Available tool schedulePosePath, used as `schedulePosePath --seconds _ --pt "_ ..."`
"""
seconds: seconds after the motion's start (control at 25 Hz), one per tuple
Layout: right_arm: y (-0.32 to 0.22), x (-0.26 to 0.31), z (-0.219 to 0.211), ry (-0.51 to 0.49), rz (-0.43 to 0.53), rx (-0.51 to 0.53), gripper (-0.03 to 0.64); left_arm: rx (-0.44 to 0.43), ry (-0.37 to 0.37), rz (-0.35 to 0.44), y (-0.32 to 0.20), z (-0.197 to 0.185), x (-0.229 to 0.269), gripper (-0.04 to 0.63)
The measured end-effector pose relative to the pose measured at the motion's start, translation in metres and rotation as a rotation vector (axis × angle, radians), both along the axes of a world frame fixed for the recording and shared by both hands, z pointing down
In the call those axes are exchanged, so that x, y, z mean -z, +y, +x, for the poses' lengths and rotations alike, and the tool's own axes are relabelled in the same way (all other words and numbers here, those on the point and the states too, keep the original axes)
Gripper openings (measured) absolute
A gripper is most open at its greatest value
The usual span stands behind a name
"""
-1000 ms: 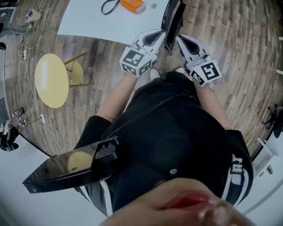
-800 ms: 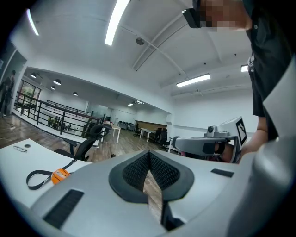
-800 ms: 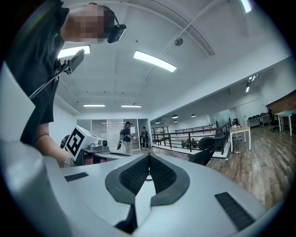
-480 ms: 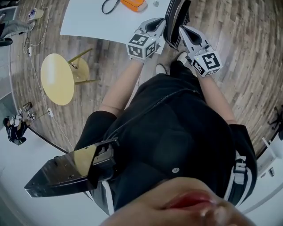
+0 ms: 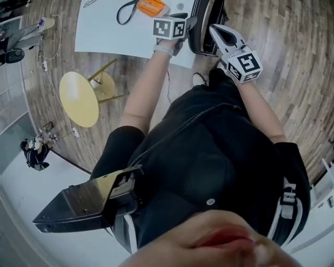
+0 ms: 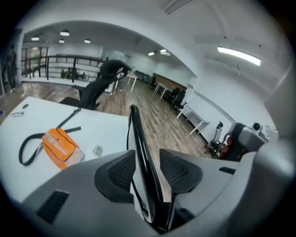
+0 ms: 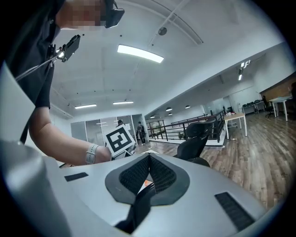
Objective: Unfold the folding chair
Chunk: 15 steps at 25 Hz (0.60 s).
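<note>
The folding chair (image 5: 203, 36) stands on the wooden floor (image 5: 292, 62), folded flat, at the right end of the desk's near edge. In the head view it is a narrow black shape between the two grippers. The person in black clothes stands right behind it with both arms stretched forward.

The left gripper (image 5: 192, 22) comes at the chair from the desk side. In the left gripper view (image 6: 148, 155) its fingers have just been opening. They now stand moderately apart with the chair's thin black edge (image 6: 138, 134) rising upright between the two ribbed pads. A sliver of gap shows beside the right pad, so the pads are not clamping the edge.

The right gripper (image 5: 213, 28) meets the chair from the other side. In the right gripper view (image 7: 149, 159) its fingers are pressed together, pinching a thin black strip of the chair that runs up between the pads.

The white desk (image 5: 104, 31) carries an orange pouch (image 5: 151, 7) and a looped black strap (image 5: 125, 10). Both lie back from the near edge, towards the desk's right end. On the floor to the person's left, clear of the desk's near edge, stands a round yellow stool (image 5: 78, 99).
</note>
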State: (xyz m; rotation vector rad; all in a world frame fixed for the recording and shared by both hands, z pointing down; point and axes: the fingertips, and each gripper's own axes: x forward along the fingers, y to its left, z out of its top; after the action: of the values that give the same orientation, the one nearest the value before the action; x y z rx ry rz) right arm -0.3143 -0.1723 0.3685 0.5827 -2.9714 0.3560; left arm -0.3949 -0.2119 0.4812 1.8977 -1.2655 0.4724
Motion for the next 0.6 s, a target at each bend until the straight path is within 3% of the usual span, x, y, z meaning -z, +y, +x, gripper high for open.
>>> schedulePosePath --seconds 0.16,0.6 --pt "-0.005 -0.006 0.004 0.004 -0.021 -0.016 0.008 0.003 0.054 -0.129 -0.003 -0.001 -0.021 0.19" --pt "-0.046 -0.034 0.021 0.036 -0.106 -0.072 0.008 -0.074 0.0 -0.312 -0.029 0.017 -0.058 0.175"
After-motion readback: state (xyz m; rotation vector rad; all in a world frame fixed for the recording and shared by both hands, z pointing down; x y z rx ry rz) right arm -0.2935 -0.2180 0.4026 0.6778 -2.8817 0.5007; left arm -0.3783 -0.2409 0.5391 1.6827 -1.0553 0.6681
